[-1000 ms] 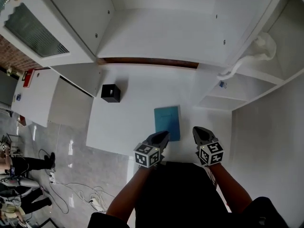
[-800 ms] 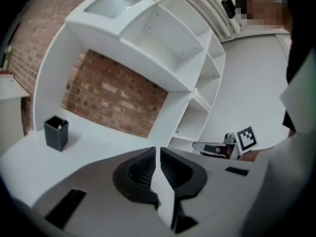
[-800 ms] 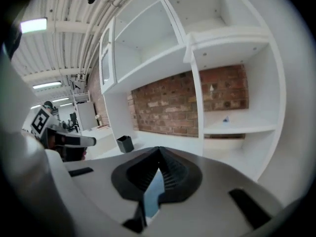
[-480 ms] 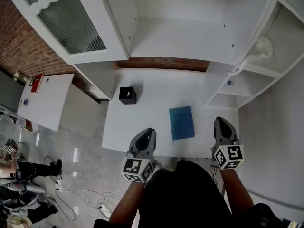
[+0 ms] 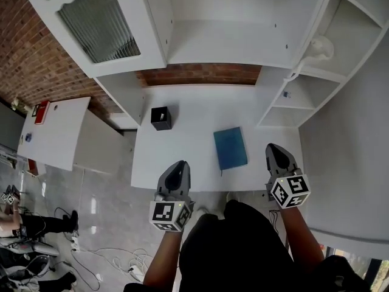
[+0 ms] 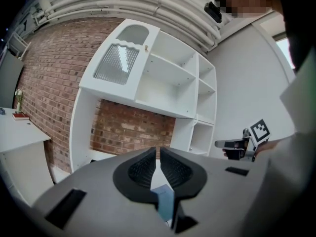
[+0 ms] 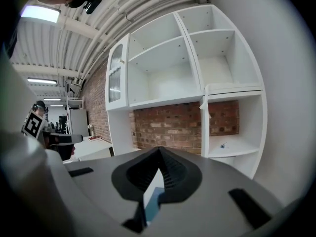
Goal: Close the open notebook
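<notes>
A blue notebook (image 5: 230, 148) lies shut and flat on the white desk (image 5: 188, 132), near its front edge. Both grippers hang in the air on my side of the desk, clear of the book. My left gripper (image 5: 180, 165) is to the book's lower left, jaws shut with nothing between them. To the book's right my right gripper (image 5: 271, 147) is shut and empty too. In the left gripper view the closed jaws (image 6: 158, 150) point at the shelving, and a strip of the notebook (image 6: 165, 201) shows under them. The right gripper view has its shut jaws (image 7: 159, 150) above a sliver of notebook (image 7: 154, 199).
A small black box (image 5: 161, 118) stands at the desk's back left. A white shelf unit (image 5: 243, 35) with a glazed door (image 5: 100, 20) rises behind the desk, before a brick wall. A white side table (image 5: 55, 132) is at the left, cables (image 5: 91, 257) on the floor.
Both grippers have drawn back from the notebook toward me, risen and spread apart. The notebook has stayed shut and still on the desk.
</notes>
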`<action>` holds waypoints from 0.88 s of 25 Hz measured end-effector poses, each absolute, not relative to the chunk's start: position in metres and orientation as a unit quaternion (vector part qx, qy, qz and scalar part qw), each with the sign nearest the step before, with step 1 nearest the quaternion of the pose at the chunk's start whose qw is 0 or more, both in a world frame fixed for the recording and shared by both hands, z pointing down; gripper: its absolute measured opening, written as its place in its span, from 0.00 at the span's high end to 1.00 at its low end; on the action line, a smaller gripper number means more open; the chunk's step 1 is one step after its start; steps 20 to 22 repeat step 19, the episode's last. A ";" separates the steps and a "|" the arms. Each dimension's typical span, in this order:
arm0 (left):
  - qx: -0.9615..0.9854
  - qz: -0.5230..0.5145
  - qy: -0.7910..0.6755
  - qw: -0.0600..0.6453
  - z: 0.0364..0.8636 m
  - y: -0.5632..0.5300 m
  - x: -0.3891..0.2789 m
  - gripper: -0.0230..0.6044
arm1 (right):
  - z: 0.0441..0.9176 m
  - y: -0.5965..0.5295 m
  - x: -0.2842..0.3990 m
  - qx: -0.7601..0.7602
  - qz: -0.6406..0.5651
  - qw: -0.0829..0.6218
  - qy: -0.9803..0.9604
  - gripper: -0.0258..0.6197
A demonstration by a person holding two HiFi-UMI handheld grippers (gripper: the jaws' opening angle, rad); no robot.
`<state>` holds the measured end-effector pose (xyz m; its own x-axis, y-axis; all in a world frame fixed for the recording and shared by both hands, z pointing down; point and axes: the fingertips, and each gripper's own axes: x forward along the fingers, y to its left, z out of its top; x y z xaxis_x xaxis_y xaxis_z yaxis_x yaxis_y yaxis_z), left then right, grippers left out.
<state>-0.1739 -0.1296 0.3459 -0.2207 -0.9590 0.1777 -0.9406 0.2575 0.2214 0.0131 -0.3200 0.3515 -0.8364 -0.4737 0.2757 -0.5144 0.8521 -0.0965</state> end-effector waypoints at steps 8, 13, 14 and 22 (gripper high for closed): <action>0.605 -0.028 -0.783 0.143 0.348 -0.108 -0.176 0.92 | 0.352 -0.305 0.030 0.273 0.073 0.124 -0.951 0.96; 0.603 -0.027 -0.782 0.152 0.350 -0.098 -0.183 0.92 | 0.347 -0.295 0.035 0.291 0.070 0.117 -0.947 0.96; 0.604 -0.029 -0.782 0.151 0.349 -0.098 -0.183 0.92 | 0.347 -0.294 0.036 0.293 0.069 0.116 -0.947 0.96; 0.607 -0.036 -0.781 0.146 0.344 -0.097 -0.185 0.92 | 0.348 -0.291 0.040 0.299 0.067 0.118 -0.945 0.96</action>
